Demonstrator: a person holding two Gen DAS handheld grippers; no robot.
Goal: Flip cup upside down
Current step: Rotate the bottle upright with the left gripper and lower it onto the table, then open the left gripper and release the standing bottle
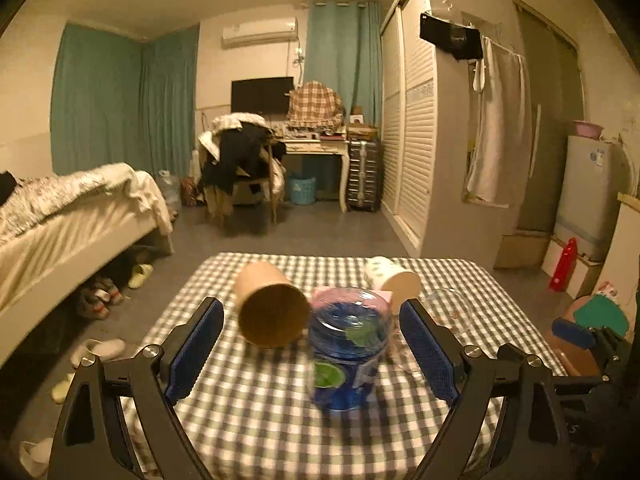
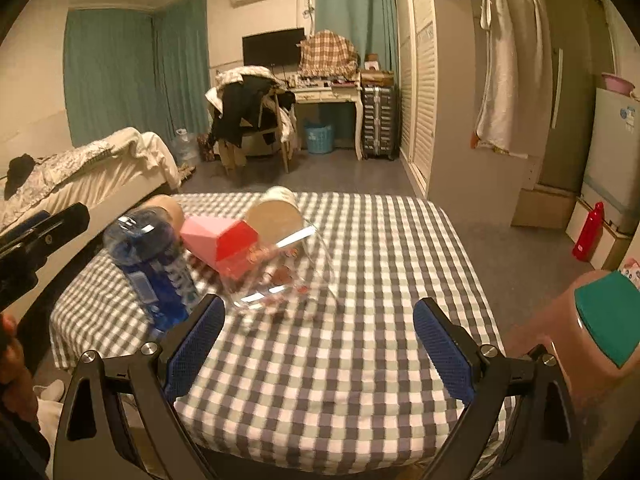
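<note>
Tabletop (image 2: 360,360): checked cloth, cups lying on their sides.
Left tongs (image 1: 312,340): spread apart, blue plastic cup (image 1: 346,344) between them, seemingly untouched.
Right tongs (image 2: 320,340): spread apart, empty.
Clear glass cup (image 2: 280,276): on its side, just beyond the right tongs.

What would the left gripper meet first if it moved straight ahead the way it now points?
Most likely the blue plastic bottle: it lies on the checked tablecloth between the open fingers of the left gripper, nearest the camera. The brown paper cup lies left of that line. Depth is uncertain.
</note>
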